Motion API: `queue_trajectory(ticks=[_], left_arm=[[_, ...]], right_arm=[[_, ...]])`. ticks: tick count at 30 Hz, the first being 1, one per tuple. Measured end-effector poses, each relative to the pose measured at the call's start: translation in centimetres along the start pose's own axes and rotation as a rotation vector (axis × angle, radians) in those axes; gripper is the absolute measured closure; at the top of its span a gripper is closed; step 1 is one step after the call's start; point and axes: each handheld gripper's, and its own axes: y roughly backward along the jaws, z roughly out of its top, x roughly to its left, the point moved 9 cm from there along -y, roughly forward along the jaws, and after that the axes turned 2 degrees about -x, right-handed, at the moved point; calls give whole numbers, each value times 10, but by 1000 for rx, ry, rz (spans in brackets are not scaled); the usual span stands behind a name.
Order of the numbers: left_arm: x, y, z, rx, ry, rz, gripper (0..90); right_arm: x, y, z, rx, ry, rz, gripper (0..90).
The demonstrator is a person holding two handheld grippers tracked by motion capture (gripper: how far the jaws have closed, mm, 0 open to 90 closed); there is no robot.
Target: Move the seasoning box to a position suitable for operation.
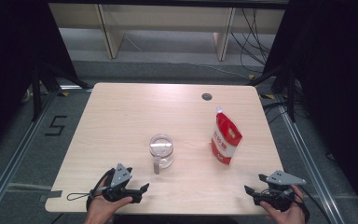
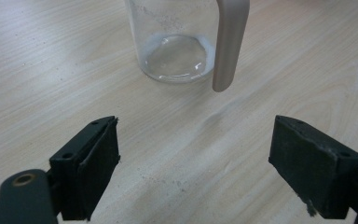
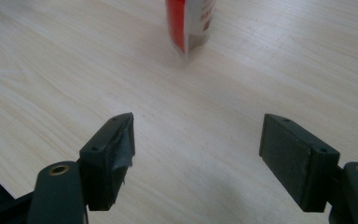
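1. The left gripper point(image 1: 137, 190) sits low at the near left of the wooden table point(image 1: 121, 121), held in the person's left hand point(image 1: 103, 207). Its jaws stand wide apart with bare wood between them.
2. The right gripper point(image 1: 255, 184) sits at the near right corner, close to the table's front and right edges, held in the right hand point(image 1: 286, 212). Its jaws are also spread wide, with nothing between them.
3. The glass jug point(image 1: 161, 150) stands upright near the middle of the table, a little ahead of the left gripper and apart from it. Its pale handle point(image 2: 230, 42) points back toward the person (in the left gripper view it hangs just beyond the gap between the jaws).
4. The red pouch point(image 1: 225, 138) stands upright to the right of the jug, well apart from it, with its white spout at the top. It is ahead of the right gripper and clear of it.
5. Open room: bare tabletop lies between the two grippers, between jug and pouch, and across the whole far half up to a small round hole point(image 1: 207, 96) near the far edge. The pouch stands nearer the right edge than the jug does, but is not at it.
6. Writing: the pouch has a white panel with red characters, too small and blurred to read in any view. On the floor left of the table, black tape point(image 1: 56, 126) forms a figure like a "5".
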Motion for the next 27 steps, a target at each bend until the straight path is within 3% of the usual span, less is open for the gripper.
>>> queue_trajectory(ticks=[1, 5, 6, 7, 8, 10, 13, 14, 15, 17, 18, 19, 20, 21, 22, 25, 27], left_arm=[[2, 1, -1, 17, -23, 5, 155], [-1, -1, 2, -4, -2, -2, 162], [0, 0, 2, 7, -29, -3, 163], [0, 0, 2, 7, -29, -3, 164], [-3, -1, 2, 3, -3, -9, 164], [-4, -2, 3, -5, 8, -6, 166], [0, -1, 5, 5, -16, -5, 163], [-1, -2, 6, -1, -6, -13, 162], [-3, -2, 6, 1, 3, -23, 158], [-3, -2, 7, 12, -15, -23, 155], [-5, -4, 8, 1, 4, -21, 155], [-5, -5, 8, 9, -6, -22, 156], [-6, -6, 10, -2, 8, -16, 156], [-6, -7, 10, 6, -16, -21, 157], [-7, -8, 12, -5, -7, -22, 156], [-11, -10, 21, -35, -10, -25, 165], [-12, -12, 25, -43, -17, -18, 178]], right_arm=[[-3, 0, 1, -7, 14, -19, 275], [-2, 0, 1, -6, 17, -10, 275], [1, -1, 0, -3, 4, 9, 275], [1, -1, 0, -3, 4, 9, 275], [0, -1, 0, -1, 7, 3, 275], [3, 0, -1, 2, -32, 6, 275], [3, 0, 0, -1, -30, 8, 275], [3, 0, -1, 2, -31, 7, 274], [0, 0, 0, -5, 4, -5, 275], [0, 0, 1, -2, 1, -2, 274], [1, 0, 0, 2, 2, 5, 272], [4, 1, -1, 15, -34, -2, 267], [4, 1, 0, 3, -24, -6, 266], [5, 0, 0, 4, -25, 5, 265], [3, -1, 1, -1, 2, 10, 265], [4, -1, 1, 0, -18, 3, 266], [3, -2, 1, -2, 3, 9, 266]])
